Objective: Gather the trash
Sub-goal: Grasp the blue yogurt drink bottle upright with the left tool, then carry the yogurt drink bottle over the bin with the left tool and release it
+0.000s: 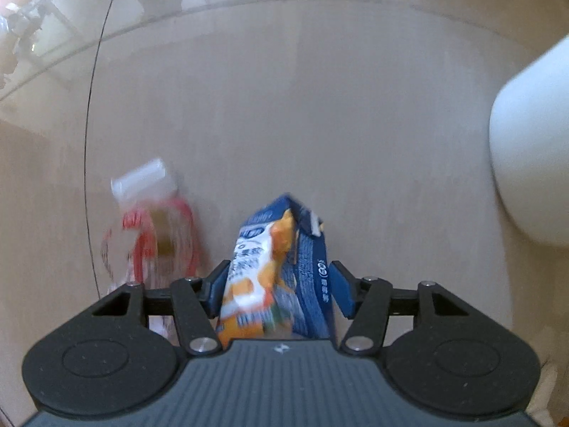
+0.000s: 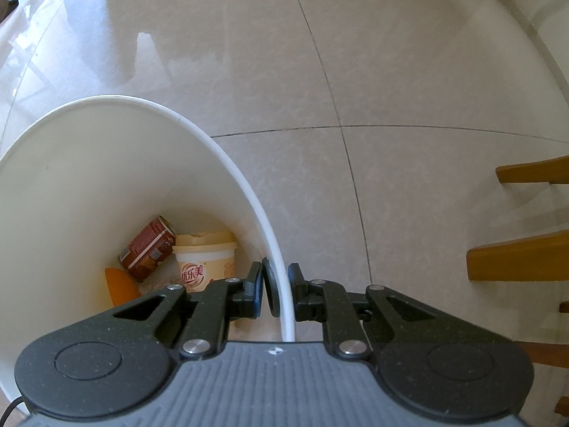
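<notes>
In the left wrist view, my left gripper points down at the floor and is shut on a blue and orange drink carton, which stands up between the blue pads. On the floor to its left lies a blurred clear plastic wrapper with red print. The white bin's outer wall shows at the right edge. In the right wrist view, my right gripper is shut on the rim of the white bin. Inside the bin lie a red can, a cream milk-tea cup and an orange piece.
Glossy beige floor tiles with dark grout lines fill both views. Wooden chair legs stand at the right of the right wrist view. Blurred clutter sits at the top left of the left wrist view.
</notes>
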Motion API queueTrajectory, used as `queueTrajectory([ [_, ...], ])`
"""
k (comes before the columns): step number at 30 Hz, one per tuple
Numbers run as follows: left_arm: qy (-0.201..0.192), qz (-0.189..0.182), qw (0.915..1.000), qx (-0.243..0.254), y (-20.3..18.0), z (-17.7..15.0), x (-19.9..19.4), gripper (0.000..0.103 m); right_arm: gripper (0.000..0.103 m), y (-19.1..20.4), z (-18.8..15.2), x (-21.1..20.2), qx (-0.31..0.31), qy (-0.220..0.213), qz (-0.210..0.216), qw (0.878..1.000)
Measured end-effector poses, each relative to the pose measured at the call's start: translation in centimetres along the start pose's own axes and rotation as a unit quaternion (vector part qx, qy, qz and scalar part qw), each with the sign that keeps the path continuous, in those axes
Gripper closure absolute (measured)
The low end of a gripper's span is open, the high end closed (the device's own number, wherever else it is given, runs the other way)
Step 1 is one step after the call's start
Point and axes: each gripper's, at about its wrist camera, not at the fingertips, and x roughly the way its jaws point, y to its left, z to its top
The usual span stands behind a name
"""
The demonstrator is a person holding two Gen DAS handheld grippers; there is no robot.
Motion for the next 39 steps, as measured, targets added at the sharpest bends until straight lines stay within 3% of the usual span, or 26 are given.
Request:
queueTrajectory([
  [4, 0.026, 0.021, 0.9993, 0.017, -0.1, -1.7, 1.6, 0.048, 0.086, 0.1, 0.1, 0.1, 0.001, 0.000, -0.001, 1.000],
  [8, 0.041, 0.019, 0.9989, 0.013, 0.1, -2.9, 3.3, 0.052, 0.086, 0.0, 0.0, 0.1, 0.002, -0.001, 0.000, 1.000],
  [10, 0.049, 0.021, 0.9983, 0.022, 0.0, -3.3, 3.9, 0.058, 0.086, 0.0, 0.0, 0.1, 0.002, -0.001, 0.000, 1.000],
  [12, 0.047, 0.026, 0.9980, 0.031, -0.2, -3.7, 4.3, 0.061, 0.086, 0.0, 0.1, 0.1, 0.002, 0.000, 0.000, 1.000],
  [15, 0.039, 0.027, 0.9981, 0.040, -0.6, -4.3, 4.0, 0.074, 0.085, 0.0, 0.1, 0.1, 0.003, 0.001, 0.000, 1.000],
  [18, 0.021, 0.025, 0.9983, 0.047, -1.0, -4.5, 2.6, 0.074, 0.086, 0.0, 0.1, 0.1, 0.001, 0.000, 0.000, 1.000],
  [22, -0.005, 0.029, 0.9976, 0.063, -1.4, -4.3, -0.4, 0.074, 0.086, 0.0, 0.1, 0.1, 0.003, 0.001, 0.000, 1.000],
  [26, -0.014, 0.005, 0.9982, 0.058, -2.1, -3.5, -4.7, 0.074, 0.086, -0.2, 0.1, 0.1, 0.005, 0.002, 0.003, 1.000],
  [31, -0.040, -0.013, 0.9931, 0.109, -5.8, -1.5, -12.6, 0.074, 0.086, -0.4, 0.5, 0.1, 0.006, 0.010, 0.007, 1.000],
  [36, -0.094, -0.045, 0.9799, 0.170, -12.1, 1.8, -20.9, 0.074, 0.086, -0.7, 0.8, 0.1, 0.008, 0.017, 0.012, 1.000],
  [39, -0.133, -0.083, 0.9676, 0.198, -16.2, 3.3, -25.0, 0.074, 0.086, -0.7, 0.8, 0.0, 0.009, 0.019, 0.013, 1.000],
])
